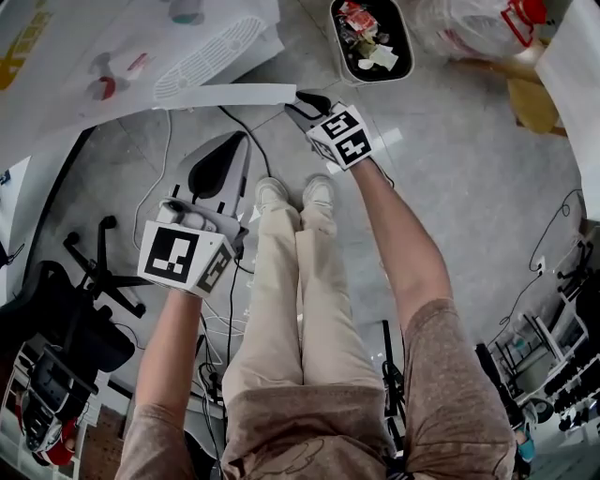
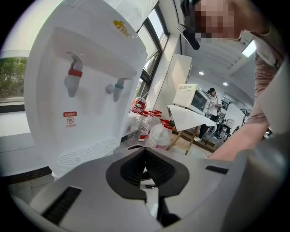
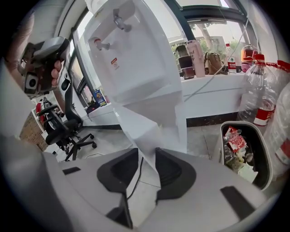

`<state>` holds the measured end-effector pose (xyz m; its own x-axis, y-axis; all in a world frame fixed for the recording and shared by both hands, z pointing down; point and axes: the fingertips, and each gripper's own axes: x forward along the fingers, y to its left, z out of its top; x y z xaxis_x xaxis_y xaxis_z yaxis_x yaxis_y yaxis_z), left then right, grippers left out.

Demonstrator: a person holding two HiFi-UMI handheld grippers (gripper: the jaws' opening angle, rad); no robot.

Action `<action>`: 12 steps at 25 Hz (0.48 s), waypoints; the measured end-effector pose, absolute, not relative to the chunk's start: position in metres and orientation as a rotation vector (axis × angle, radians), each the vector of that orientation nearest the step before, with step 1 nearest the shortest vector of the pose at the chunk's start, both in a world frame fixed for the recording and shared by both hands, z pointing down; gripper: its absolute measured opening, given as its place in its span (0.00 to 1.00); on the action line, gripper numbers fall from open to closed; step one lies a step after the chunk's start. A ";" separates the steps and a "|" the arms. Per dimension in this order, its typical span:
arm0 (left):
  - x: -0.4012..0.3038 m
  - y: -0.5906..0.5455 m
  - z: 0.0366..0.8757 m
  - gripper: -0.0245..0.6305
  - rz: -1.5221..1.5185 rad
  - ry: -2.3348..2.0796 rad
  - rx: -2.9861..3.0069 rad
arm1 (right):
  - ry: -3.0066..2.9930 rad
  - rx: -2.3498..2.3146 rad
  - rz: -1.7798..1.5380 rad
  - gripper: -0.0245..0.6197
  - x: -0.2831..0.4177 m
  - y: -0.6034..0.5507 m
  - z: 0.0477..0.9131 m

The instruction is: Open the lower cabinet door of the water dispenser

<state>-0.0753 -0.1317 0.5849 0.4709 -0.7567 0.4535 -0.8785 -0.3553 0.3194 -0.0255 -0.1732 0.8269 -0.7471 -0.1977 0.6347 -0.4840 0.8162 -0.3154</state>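
The white water dispenser [image 1: 141, 47] [image 2: 81, 90] [image 3: 131, 50] stands ahead of me, with a red and a blue tap. Its lower cabinet door [image 1: 234, 95] [image 3: 136, 127] is swung out as a thin white panel. My right gripper [image 1: 302, 101] [image 3: 146, 165] is at the door's free edge. That edge lies between its jaws against the right pad, and a gap shows at the left pad. My left gripper [image 1: 234, 141] [image 2: 145, 156] hovers in front of the dispenser, a little to the left, shut with nothing in it.
A grey bin [image 1: 372, 39] [image 3: 244, 149] full of rubbish stands right of the dispenser, with bagged plastic bottles [image 1: 478, 23] [image 3: 256, 86] beside it. A black office chair [image 1: 84, 309] [image 3: 63, 122] is at the left. Cables [image 1: 225, 309] run over the floor by my shoes [image 1: 295, 192].
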 end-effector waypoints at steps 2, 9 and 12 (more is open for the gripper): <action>-0.077 -0.129 0.584 0.06 0.305 -1.364 2.189 | -2.389 0.483 0.628 0.22 -0.023 -0.165 0.828; -0.087 -0.122 0.582 0.06 0.282 -1.404 2.158 | -2.378 0.449 0.648 0.21 -0.022 -0.134 0.830; -0.092 -0.119 0.581 0.06 0.277 -1.423 2.149 | -2.384 0.442 0.658 0.21 -0.024 -0.122 0.829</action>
<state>-0.0920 -0.1186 0.5812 0.4202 -0.7876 0.4507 -0.8991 -0.2942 0.3241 -0.0237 -0.1217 0.8286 -0.7524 -0.1481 0.6418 -0.4562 0.8200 -0.3457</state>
